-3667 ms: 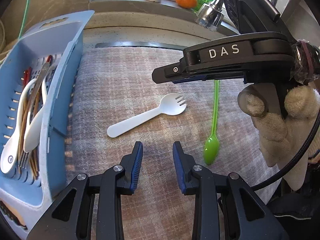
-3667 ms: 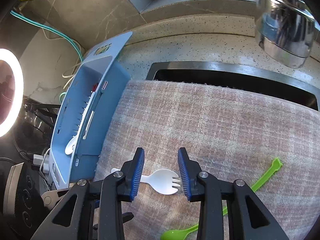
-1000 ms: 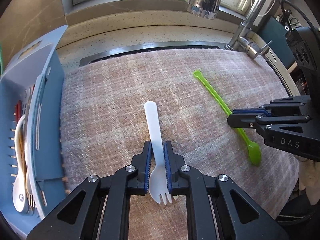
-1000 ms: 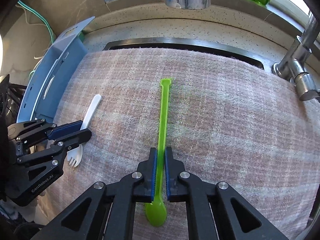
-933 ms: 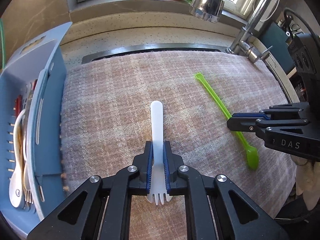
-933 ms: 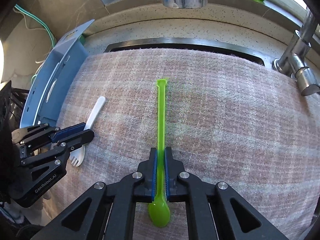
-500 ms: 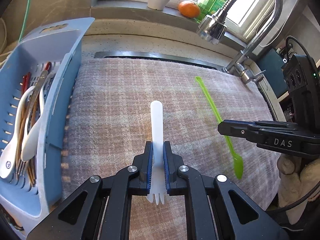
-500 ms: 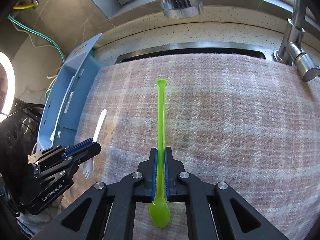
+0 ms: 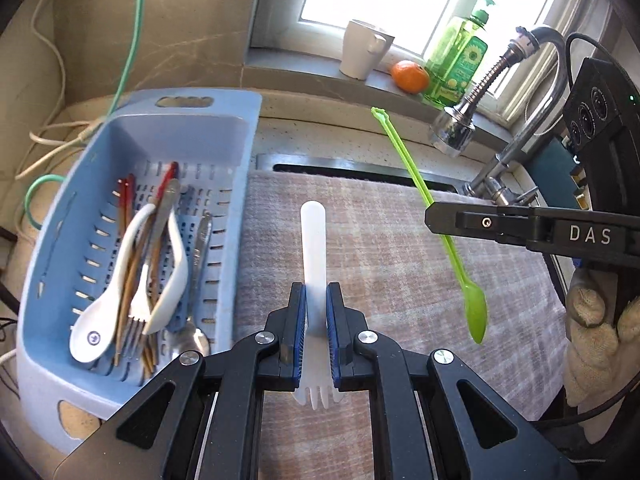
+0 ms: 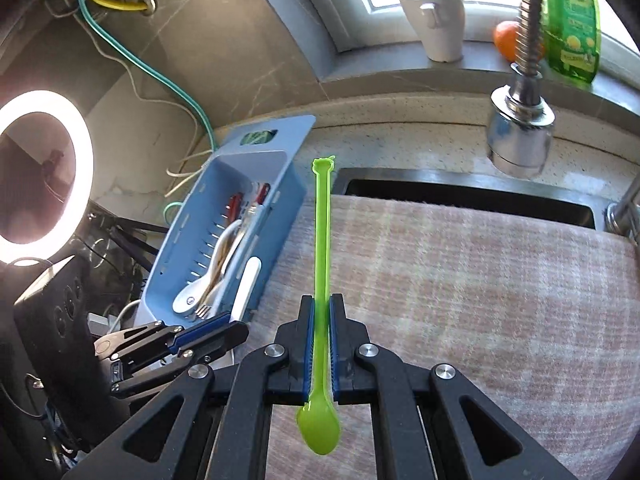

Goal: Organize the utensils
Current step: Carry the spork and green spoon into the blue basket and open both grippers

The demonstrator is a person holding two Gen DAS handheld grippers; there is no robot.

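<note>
Left gripper (image 9: 316,320) clamps the spork (image 9: 314,240), right gripper (image 10: 320,344) clamps the spoon (image 10: 322,264); both lifted, neither yet in the basket (image 9: 52,248) at 9 o'clock.

The white spork (image 9: 313,248), which lay loose on the plaid cloth (image 9: 380,248) between open jaws, is now clamped in the left gripper (image 9: 316,320) and lifted clear of it, handle pointing forward, tines toward the camera. The green spoon (image 10: 321,280), also lying flat earlier, now hangs raised in the right gripper (image 10: 321,344). Both grippers have risen, bringing the blue basket (image 9: 248,152) closer alongside.
</note>
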